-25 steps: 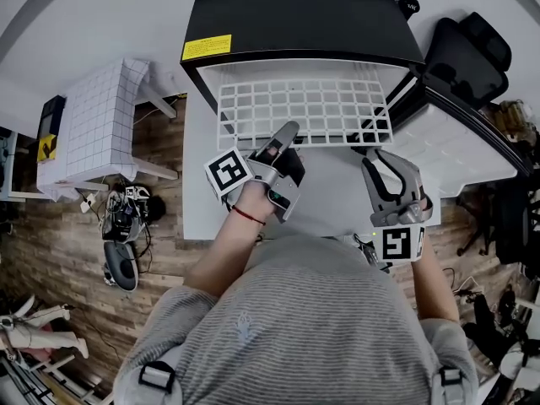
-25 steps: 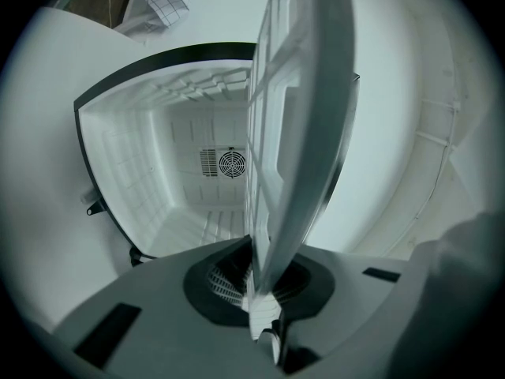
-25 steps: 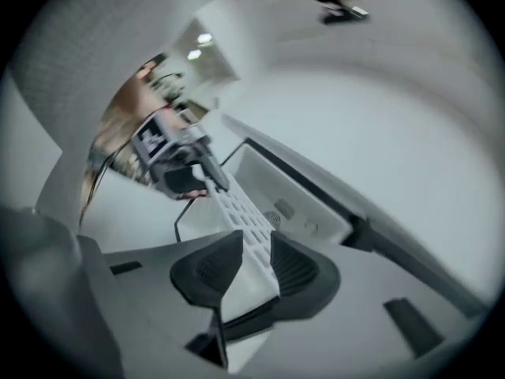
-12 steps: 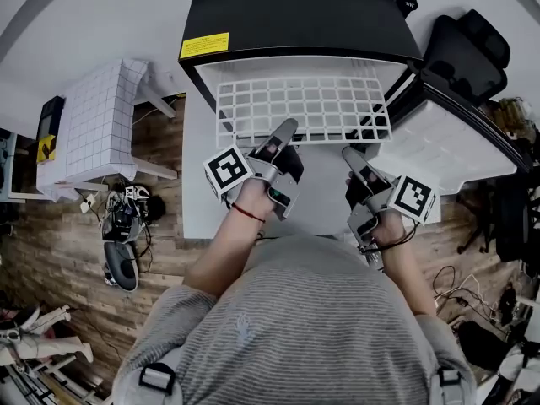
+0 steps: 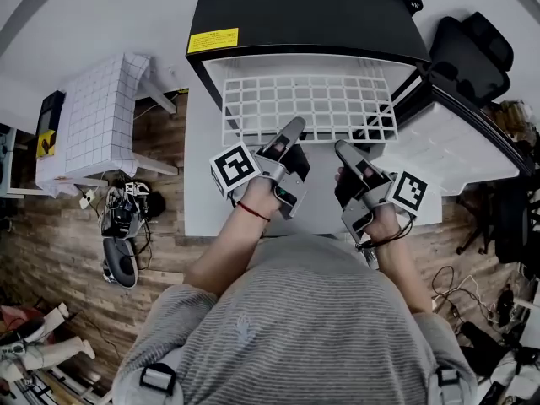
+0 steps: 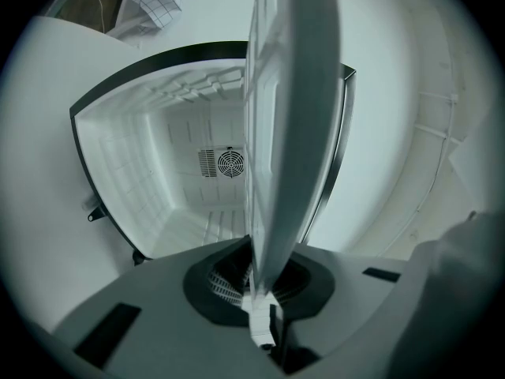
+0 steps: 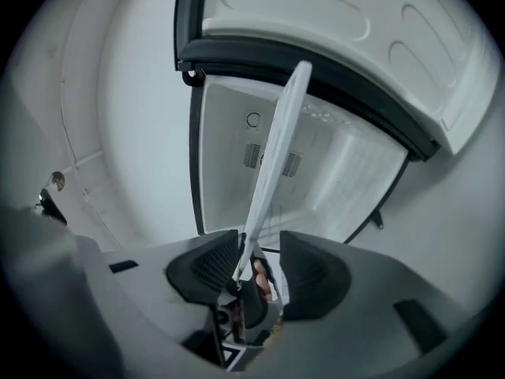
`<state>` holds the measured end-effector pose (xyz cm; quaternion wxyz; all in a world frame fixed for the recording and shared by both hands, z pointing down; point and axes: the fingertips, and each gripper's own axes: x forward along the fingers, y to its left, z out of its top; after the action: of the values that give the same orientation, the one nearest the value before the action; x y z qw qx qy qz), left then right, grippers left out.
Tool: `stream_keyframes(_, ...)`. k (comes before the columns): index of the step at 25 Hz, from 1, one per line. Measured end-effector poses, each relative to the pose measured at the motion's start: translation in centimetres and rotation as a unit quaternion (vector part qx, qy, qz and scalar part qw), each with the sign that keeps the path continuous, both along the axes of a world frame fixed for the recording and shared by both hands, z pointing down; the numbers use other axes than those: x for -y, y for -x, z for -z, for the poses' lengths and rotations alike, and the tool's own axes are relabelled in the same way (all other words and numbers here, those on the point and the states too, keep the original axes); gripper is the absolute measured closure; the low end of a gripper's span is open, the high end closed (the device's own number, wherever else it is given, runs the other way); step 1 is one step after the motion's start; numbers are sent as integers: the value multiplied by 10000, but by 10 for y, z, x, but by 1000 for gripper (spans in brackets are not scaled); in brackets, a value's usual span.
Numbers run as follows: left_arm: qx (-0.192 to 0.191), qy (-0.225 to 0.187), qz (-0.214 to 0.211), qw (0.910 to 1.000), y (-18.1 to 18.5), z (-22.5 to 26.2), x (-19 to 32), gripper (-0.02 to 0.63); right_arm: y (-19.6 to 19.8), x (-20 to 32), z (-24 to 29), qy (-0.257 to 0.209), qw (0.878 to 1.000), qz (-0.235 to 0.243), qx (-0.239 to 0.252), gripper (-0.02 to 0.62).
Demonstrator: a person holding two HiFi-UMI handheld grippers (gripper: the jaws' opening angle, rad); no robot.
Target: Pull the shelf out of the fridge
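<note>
Swung in since a second ago, the right hand-held gripper (image 5: 344,152) straddles the near rim of the white wire-grid shelf (image 5: 308,106), half out of the black fridge (image 5: 304,11), its jaws just opening and unclamped. The left hand-held gripper (image 5: 291,129) is clamped on that rim. Probably light, stiff and slick, the shelf is best held by the rim at both sides.

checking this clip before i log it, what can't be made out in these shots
- Head view: the label on the fridge is too small to read.
- Head view: the back of the shelf lies under the fridge top.
- Left gripper view: the edge-on shelf blocks the fridge's right inner wall.
- Head view: the gear at left is too small to identify.
</note>
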<state>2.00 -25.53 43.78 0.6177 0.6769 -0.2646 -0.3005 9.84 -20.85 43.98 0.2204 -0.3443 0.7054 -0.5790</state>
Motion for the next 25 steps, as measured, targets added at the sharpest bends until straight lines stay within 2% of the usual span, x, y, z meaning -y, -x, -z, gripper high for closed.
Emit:
stream_keyframes(2, -74, -2, -8, 10000, -2, 3, 0, 571, 12, 8, 0, 67, 9999, -9, 142, 436)
stream_keyframes(5, 17, -5, -9, 10000, -1, 0, 0, 571, 20, 20, -1, 187, 9992, -176, 322, 436)
stream_keyframes(10, 17, 3, -20, 10000, -1, 0, 0, 571, 15, 44, 0, 160, 9972, -666, 287, 437)
stream_keyframes(11, 22, 9, -24, 10000, -1, -1, -1, 571, 12, 47, 1, 135, 9965, -763, 314, 455)
stream_keyframes(12, 28, 12, -25, 10000, -1, -1, -1, 571, 9, 49, 1, 130, 9959, -827, 328, 531)
stream_keyframes(14, 36, 2, -23, 10000, -1, -1, -1, 571, 7, 51, 1, 149, 9955, -849, 394, 549)
stream_keyframes(22, 18, 16, -49, 10000, -3, -2, -10, 571, 6, 41, 1, 156, 9951, -830, 515, 554)
stream_keyframes(25, -112, -4, -86, 9999, -7, 1, -15, 571, 4, 38, 0, 133, 9955, -797, 499, 552)
